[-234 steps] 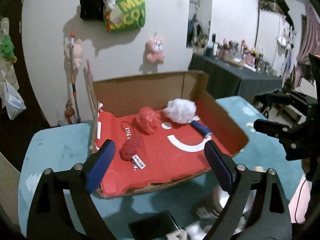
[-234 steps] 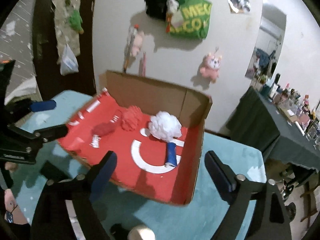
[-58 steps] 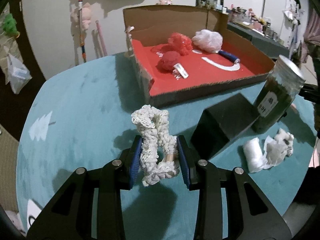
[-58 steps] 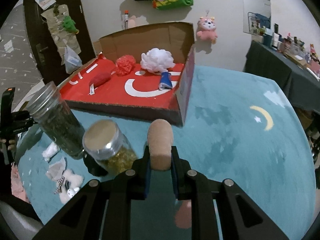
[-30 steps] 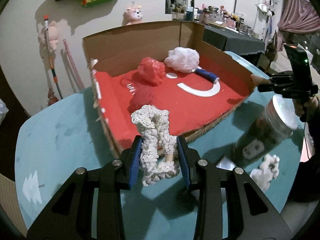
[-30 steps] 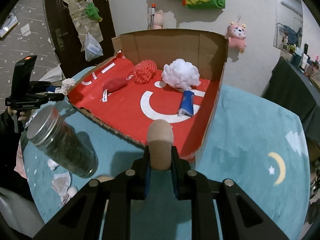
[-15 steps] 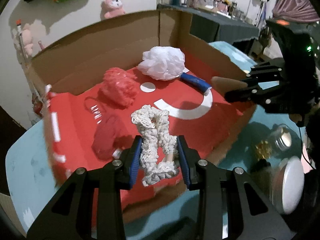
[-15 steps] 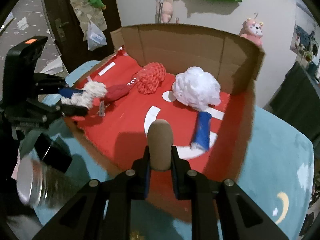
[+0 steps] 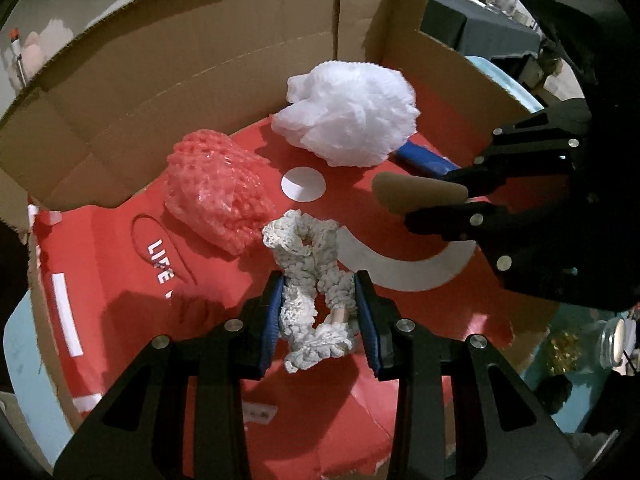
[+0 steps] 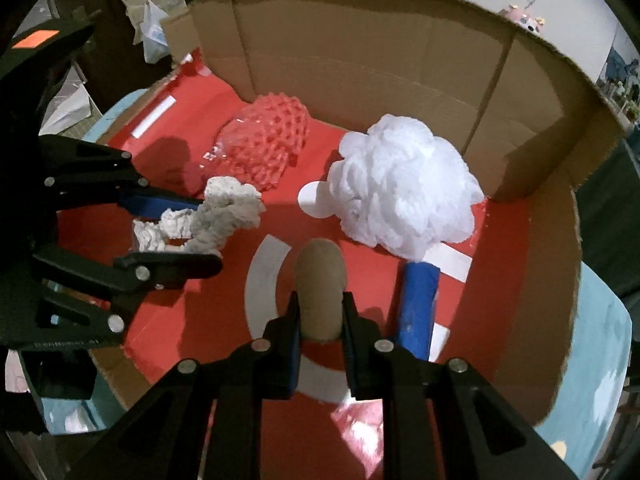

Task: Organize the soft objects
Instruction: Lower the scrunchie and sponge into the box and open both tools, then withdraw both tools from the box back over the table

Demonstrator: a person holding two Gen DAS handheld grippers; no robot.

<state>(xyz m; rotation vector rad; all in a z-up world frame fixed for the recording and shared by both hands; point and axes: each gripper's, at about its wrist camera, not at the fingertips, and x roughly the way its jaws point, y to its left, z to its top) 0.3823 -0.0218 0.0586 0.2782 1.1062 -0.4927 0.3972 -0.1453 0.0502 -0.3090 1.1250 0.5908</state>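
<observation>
Between the jaws of the left gripper sits a cream crocheted scrunchie, pinched from both sides by the blue pads and sticking forward past the tips, held above the red floor of the cardboard box. The right gripper has its jaws clamped on a tan foam piece with a rounded end, also held over the box floor, above the white curved print near the middle. Each gripper shows in the other's view, reaching in from opposite sides, their loads near each other but apart.

Just beyond the scrunchie, toward the back wall of the box, lies a pink net sponge. To its right, close to the back right corner, rests a white mesh pouf, and a blue roll lies on the floor with one end tucked under the pouf's near edge. A dark red soft item lies under the left gripper, mostly hidden by it. Outside the box's near right edge, on the teal table, stands a jar with a metal lid.
</observation>
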